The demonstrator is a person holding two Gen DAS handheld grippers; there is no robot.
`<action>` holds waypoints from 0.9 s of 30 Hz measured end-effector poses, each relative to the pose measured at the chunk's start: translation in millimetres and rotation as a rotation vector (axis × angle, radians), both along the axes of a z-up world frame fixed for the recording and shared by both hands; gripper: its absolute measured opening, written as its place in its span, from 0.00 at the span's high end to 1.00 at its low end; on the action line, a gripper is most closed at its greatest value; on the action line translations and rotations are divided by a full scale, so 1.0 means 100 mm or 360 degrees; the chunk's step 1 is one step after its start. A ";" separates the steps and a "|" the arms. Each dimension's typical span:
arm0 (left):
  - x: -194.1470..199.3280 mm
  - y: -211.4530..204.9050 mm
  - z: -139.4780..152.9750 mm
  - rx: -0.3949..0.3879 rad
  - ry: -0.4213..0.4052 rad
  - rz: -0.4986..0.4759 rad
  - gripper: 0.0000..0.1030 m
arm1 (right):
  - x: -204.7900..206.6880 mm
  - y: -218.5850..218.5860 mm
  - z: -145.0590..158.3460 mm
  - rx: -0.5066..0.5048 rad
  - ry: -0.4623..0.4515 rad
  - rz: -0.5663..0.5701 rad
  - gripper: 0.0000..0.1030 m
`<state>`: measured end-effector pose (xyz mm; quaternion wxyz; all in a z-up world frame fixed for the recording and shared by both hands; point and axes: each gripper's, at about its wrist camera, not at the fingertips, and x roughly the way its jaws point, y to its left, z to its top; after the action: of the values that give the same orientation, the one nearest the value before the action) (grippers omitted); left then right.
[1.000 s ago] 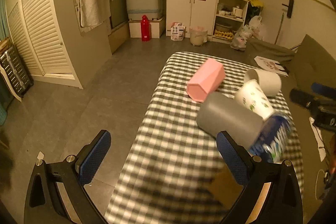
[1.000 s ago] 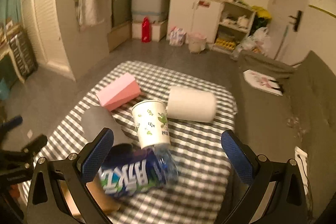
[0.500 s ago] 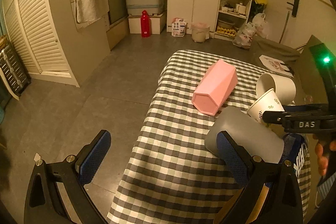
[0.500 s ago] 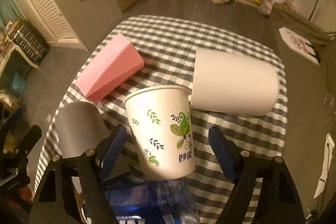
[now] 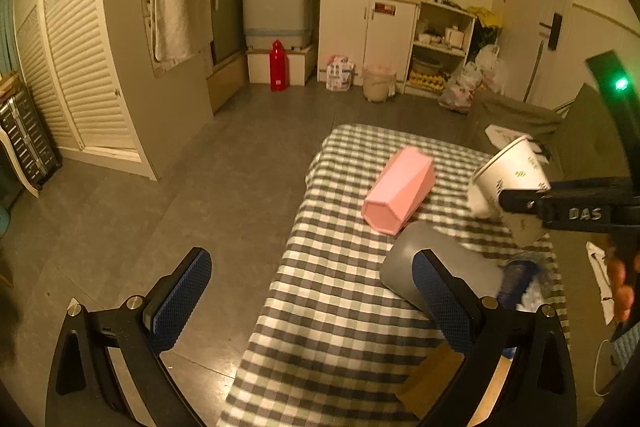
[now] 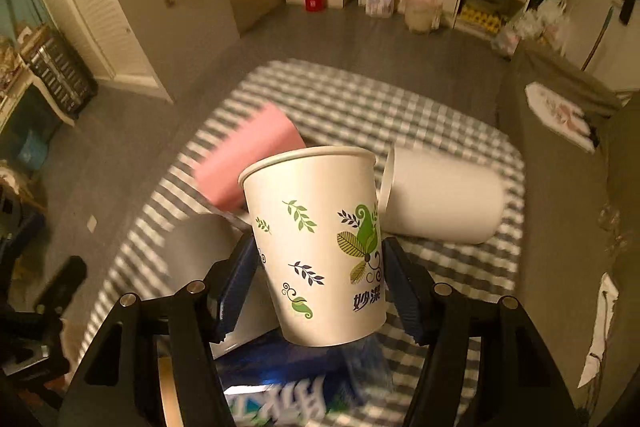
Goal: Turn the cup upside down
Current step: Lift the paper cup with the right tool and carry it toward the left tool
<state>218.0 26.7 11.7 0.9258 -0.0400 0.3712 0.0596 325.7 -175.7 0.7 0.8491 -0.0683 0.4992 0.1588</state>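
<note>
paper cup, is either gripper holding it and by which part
The right gripper holds the paper cup by its lower side walls, near the base. The left gripper holds nothing.

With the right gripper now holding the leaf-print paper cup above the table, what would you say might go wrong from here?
1. The paper cup is thin; the right gripper, clamped low on its wall, may crush it or let it slip while turning.
2. The pink cup, white cup, grey cup and blue-labelled bottle crowd the spot below, so setting down may knock one.
</note>
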 end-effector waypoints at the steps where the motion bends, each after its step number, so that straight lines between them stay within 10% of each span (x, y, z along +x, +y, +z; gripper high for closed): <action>1: -0.05 0.00 0.07 -0.0004 -0.0018 -0.0001 0.00 | -0.09 0.01 0.12 0.0002 -0.0035 0.0002 0.39; 13: -1.06 -0.02 0.58 -0.0017 -0.0200 -0.0044 0.00 | -1.77 0.00 1.01 0.0100 -0.0296 -0.0128 0.39; 27: -1.79 0.10 -0.11 0.0060 -0.0105 0.0045 0.00 | -2.69 0.12 -0.21 0.0240 0.0088 -0.0406 0.39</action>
<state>39.5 36.5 0.7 0.9372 -0.0299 0.3385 0.0783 56.9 -163.7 -20.2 0.8510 0.0639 0.5137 0.0885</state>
